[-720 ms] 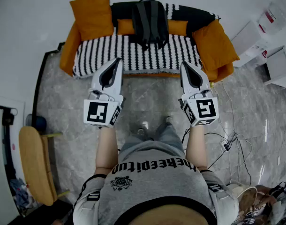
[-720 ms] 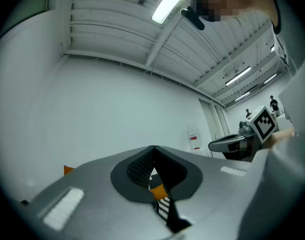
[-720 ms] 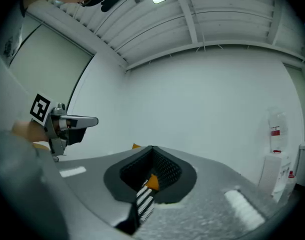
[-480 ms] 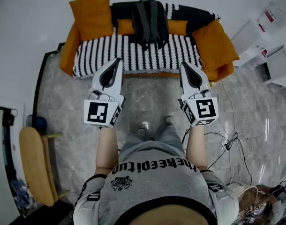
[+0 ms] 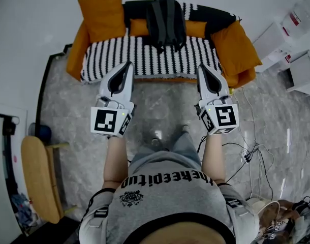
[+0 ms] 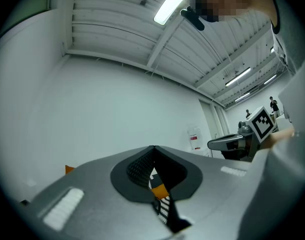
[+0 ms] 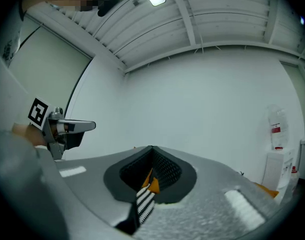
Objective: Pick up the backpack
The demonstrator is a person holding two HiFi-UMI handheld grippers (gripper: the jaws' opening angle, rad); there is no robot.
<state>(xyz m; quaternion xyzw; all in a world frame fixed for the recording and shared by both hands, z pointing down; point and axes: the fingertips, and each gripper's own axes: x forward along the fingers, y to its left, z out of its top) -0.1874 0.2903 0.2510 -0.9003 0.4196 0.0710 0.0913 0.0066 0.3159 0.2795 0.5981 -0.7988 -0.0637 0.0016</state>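
A dark grey backpack stands upright against the back of an orange sofa covered with a black-and-white striped throw. My left gripper hangs shut in front of the sofa's front edge, left of the backpack and well short of it. My right gripper is level with it on the other side, also shut and empty. In the left gripper view the closed jaws show only a sliver of stripes and orange. The right gripper view's jaws show the same.
Orange cushions sit at the sofa's left and right. A wooden chair stands at the lower left. Cables trail over the marble floor at the right. White cabinets fill the right edge.
The sofa and backpack have shifted slightly right and down in the head view; both grippers stay side by side and shut.
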